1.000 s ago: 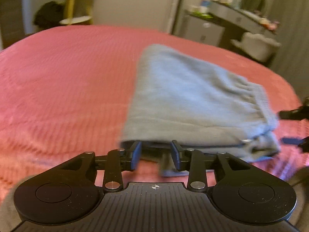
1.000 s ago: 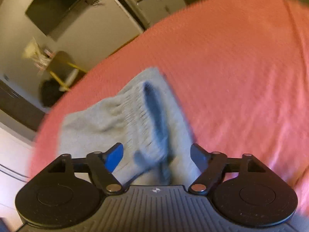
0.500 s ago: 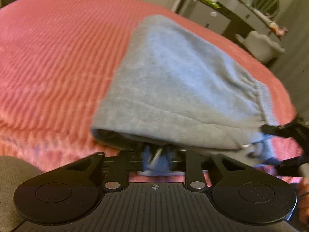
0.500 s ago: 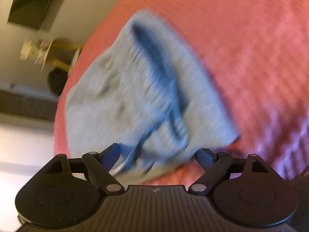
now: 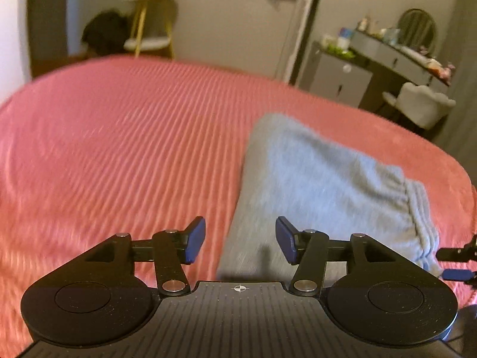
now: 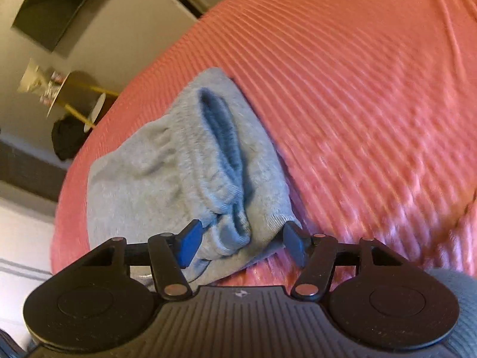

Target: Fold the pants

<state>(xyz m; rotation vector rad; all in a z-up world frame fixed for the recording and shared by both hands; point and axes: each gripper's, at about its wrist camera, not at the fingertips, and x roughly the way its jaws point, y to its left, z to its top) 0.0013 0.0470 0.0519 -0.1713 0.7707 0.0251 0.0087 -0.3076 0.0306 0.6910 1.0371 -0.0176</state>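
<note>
Grey sweatpants [image 5: 322,179] lie folded into a compact bundle on the red ribbed bedspread [image 5: 119,149]. My left gripper [image 5: 240,240] is open and empty, just above the bundle's near left corner. In the right wrist view the pants [image 6: 179,164] show their elastic waistband end, with a dark opening facing me. My right gripper [image 6: 240,246] is open with its fingers on either side of the waistband corner, not clamped. The right gripper's fingertips [image 5: 456,264] also show at the far right edge of the left wrist view, beside the waistband.
The bedspread [image 6: 357,89] spreads wide to the left of and beyond the pants. Past the bed stand a grey dresser [image 5: 337,77], a white chair [image 5: 423,104] and a yellow-legged side table [image 5: 149,38]. A dark TV [image 6: 59,3] hangs on the wall.
My left gripper was shut on the bundle's near edge half a second ago; now it has opened and pulled back and up. The right gripper stays open and the pants sit lower, settled on the bed.
</note>
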